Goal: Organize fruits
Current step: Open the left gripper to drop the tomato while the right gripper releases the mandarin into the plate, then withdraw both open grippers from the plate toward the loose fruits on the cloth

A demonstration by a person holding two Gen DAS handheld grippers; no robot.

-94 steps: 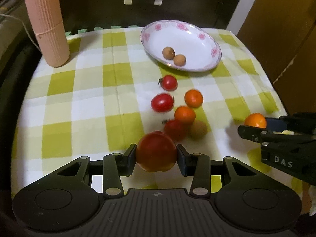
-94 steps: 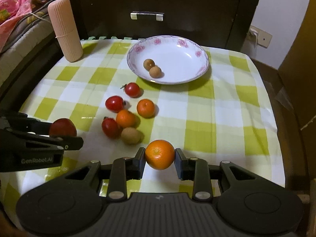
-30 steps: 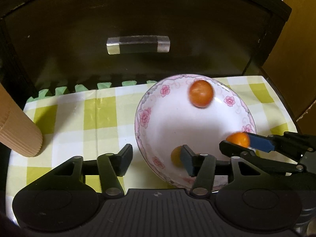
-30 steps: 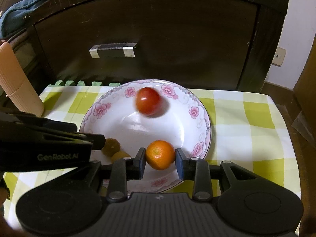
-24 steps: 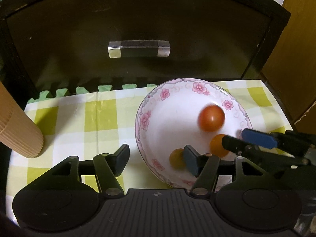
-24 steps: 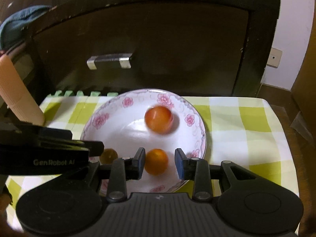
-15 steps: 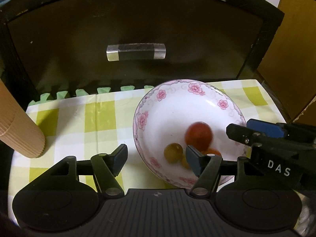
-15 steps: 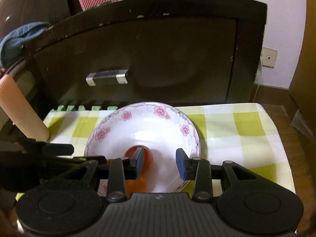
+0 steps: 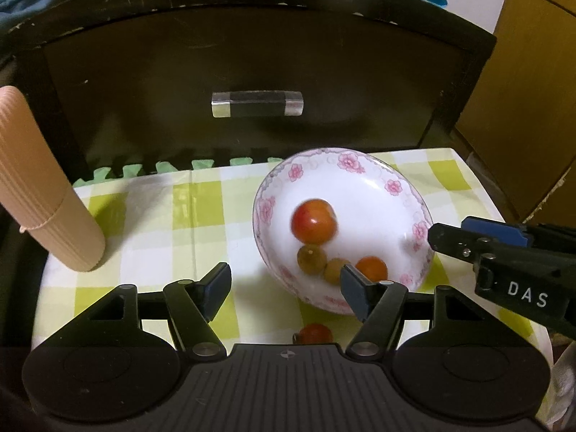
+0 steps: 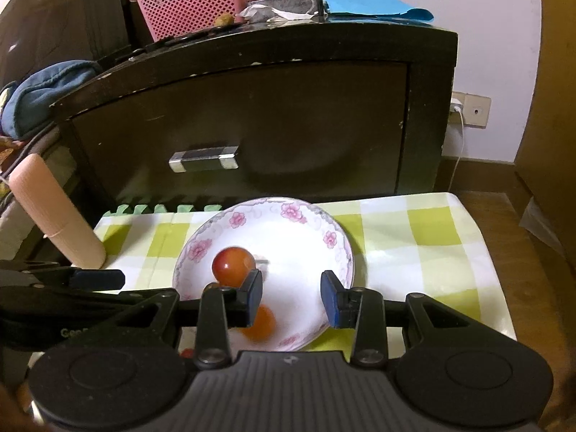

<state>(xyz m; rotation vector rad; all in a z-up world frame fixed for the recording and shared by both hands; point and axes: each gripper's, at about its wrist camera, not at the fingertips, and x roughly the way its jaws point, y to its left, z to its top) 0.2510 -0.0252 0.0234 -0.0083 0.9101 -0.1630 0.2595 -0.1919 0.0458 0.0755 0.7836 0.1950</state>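
A white floral plate [image 9: 374,176] [image 10: 306,230] sits on the checked tablecloth. In it lie a large red tomato [image 9: 314,220] [image 10: 233,265], two small brown fruits [image 9: 310,258] and an orange [image 9: 370,268] [image 10: 260,322]. My left gripper [image 9: 286,284] is open and empty, just in front of the plate's left side. My right gripper [image 10: 291,293] is open and empty above the plate's near side; it also shows at the right of the left wrist view [image 9: 504,255]. A small red tomato [image 9: 315,333] lies on the cloth before the plate.
A pink ribbed cylinder [image 9: 39,194] [image 10: 54,216] stands at the table's back left. A dark cabinet [image 9: 252,72] with a metal handle [image 9: 257,103] rises right behind the table. A pink basket [image 10: 201,0] sits on top of it.
Both grippers carried fruit to the plate and let go: the left dropped the big tomato, the right the orange. Both have since drawn back and up; the tomato rolled and settled in the plate.
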